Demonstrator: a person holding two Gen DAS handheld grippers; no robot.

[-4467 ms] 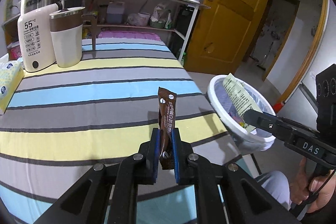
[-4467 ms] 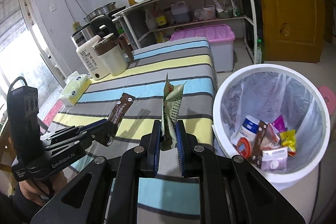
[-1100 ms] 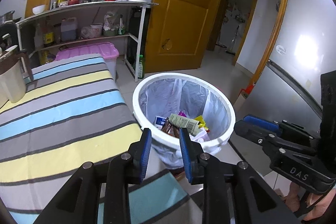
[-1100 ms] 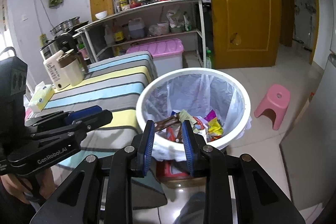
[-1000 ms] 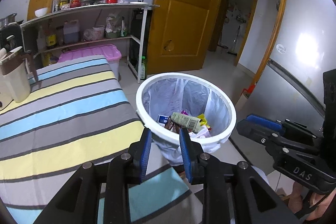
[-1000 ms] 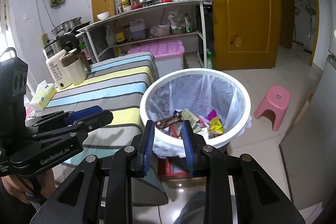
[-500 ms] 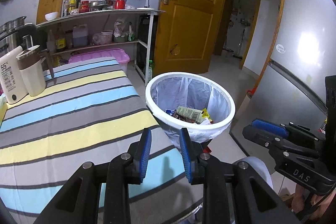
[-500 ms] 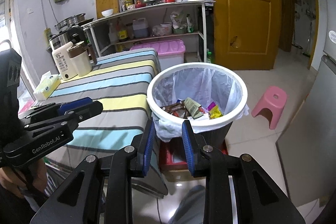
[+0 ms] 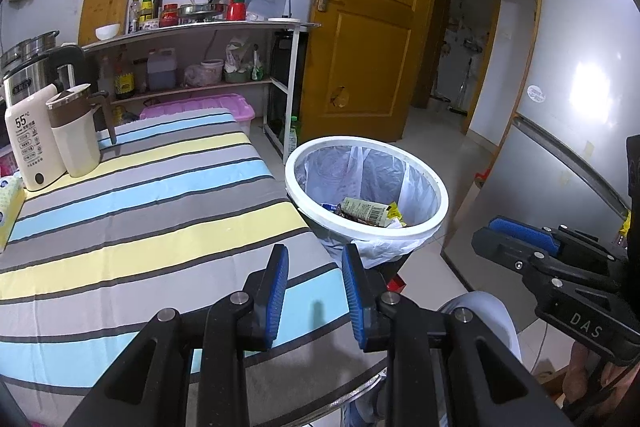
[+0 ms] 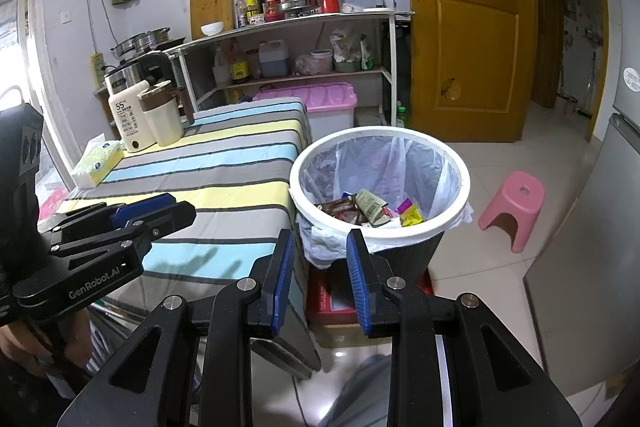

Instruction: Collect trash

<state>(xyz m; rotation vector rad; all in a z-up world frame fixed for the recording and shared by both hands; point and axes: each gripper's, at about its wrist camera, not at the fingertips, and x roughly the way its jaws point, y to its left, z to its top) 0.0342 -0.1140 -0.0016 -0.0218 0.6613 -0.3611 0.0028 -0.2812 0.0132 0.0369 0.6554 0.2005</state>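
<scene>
Both grippers are released and hold nothing. The left gripper point(image 9: 314, 283) hangs over the near edge of the striped table point(image 9: 132, 211), jaws parted with only tablecloth visible between them. The right gripper point(image 10: 320, 271) hangs beside the table, aimed at the bin point(image 10: 440, 155), jaws likewise parted and empty. The wrappers point(image 10: 370, 205) lie inside the lined bin, which stands just beside the table corner, within easy reach for drops. No trash shows on the tabletop, so collection appears complete.

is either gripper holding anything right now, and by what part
Nothing is held. The left gripper and the right gripper both stand open with empty gaps; the wrappers lie in the bin.
</scene>
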